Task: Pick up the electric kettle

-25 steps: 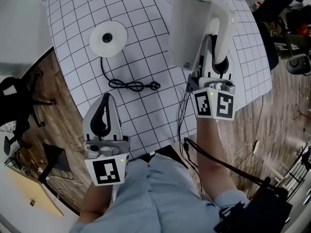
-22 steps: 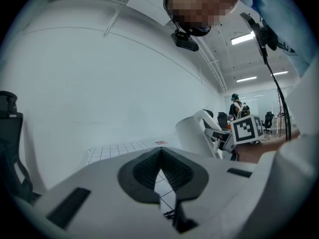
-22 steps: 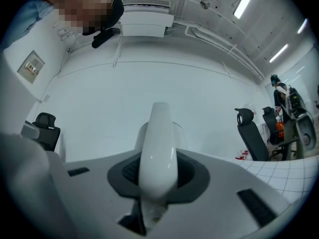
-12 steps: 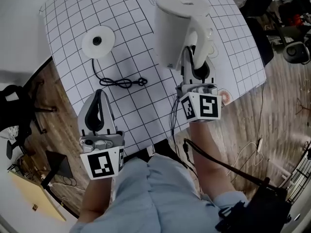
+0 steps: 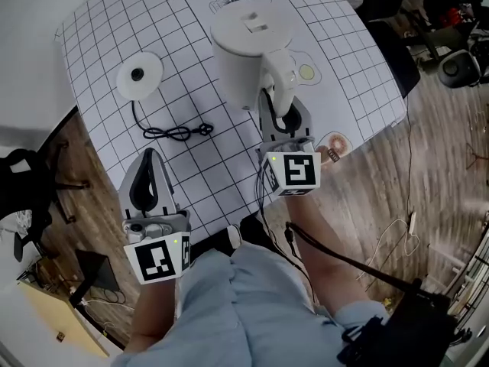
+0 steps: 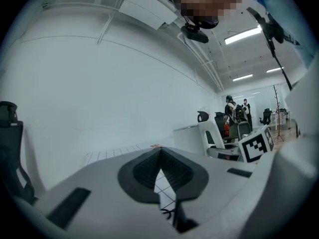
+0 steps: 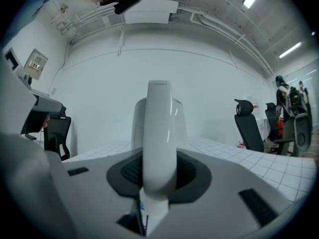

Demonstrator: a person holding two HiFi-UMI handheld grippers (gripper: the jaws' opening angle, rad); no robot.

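The white electric kettle (image 5: 244,44) stands upright over the gridded mat (image 5: 191,174); I cannot tell whether its bottom rests on it. My right gripper (image 5: 281,115) reaches it from the near side, its jaws around the kettle's handle (image 5: 280,71) and opening a little. In the right gripper view the handle (image 7: 159,128) fills the space between the dark pads of the gripper (image 7: 158,176). My left gripper (image 5: 147,167) is shut with nothing in it, at the mat's near left edge. The left gripper view shows its pads (image 6: 144,171) meeting, with the kettle (image 6: 189,138) beyond.
The kettle's round base (image 5: 140,75) lies at the mat's left, its black cord (image 5: 177,133) coiled toward the middle. A printed donut (image 5: 334,142) marks the mat's near right edge. Office chairs (image 5: 457,66) stand on the wooden floor at right, another chair (image 5: 23,182) at left.
The kettle and the right gripper have moved left and lower in the head view, toward the mat's middle. The left gripper has shifted slightly and stays shut.
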